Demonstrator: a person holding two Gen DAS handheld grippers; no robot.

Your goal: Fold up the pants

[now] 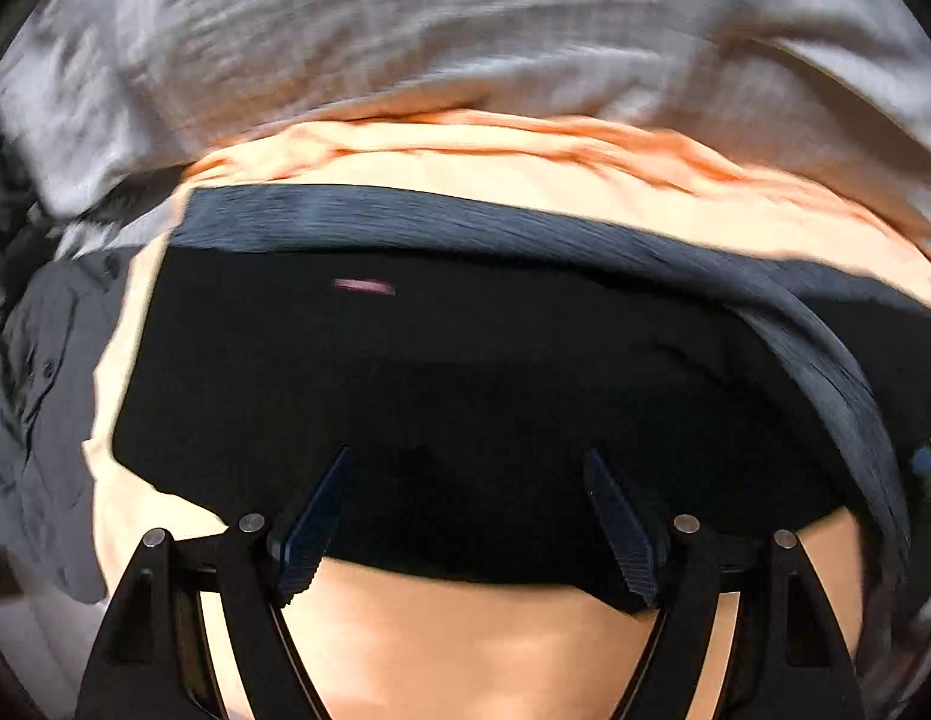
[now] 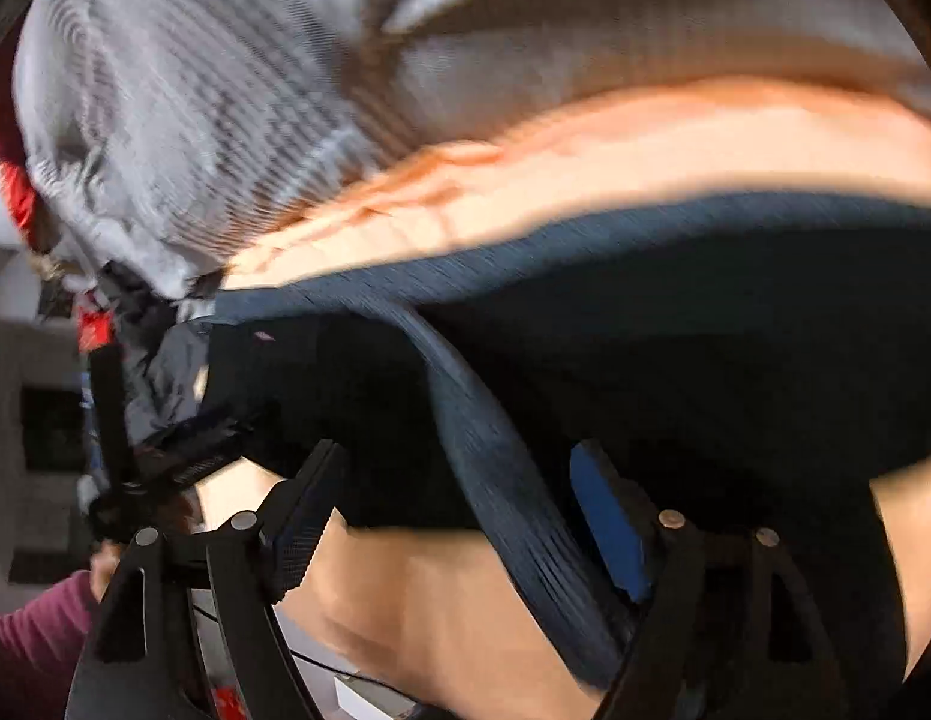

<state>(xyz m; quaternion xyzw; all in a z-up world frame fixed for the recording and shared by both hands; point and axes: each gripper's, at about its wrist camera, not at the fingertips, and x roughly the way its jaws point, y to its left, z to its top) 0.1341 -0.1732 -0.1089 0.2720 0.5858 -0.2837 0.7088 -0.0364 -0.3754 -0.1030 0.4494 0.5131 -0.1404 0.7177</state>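
Observation:
The black pants (image 1: 441, 360) lie on an orange sheet (image 1: 465, 630), with their ribbed dark-blue waistband (image 1: 465, 222) along the far edge and curling down at the right. My left gripper (image 1: 468, 468) is open, its fingers wide apart over the pants' near edge. In the right wrist view the pants (image 2: 705, 360) fill the middle, and the waistband (image 2: 495, 456) runs down between the fingers of my right gripper (image 2: 459, 468), which is open. The left gripper also shows at the left of the right wrist view (image 2: 165, 462). Both views are motion-blurred.
A crumpled grey blanket (image 1: 405, 30) lies behind the pants, also in the right wrist view (image 2: 195, 120). A dark grey garment (image 1: 39, 360) lies at the left. Red fabric (image 2: 15, 180) and a maroon sleeve (image 2: 27, 630) sit at the left edge.

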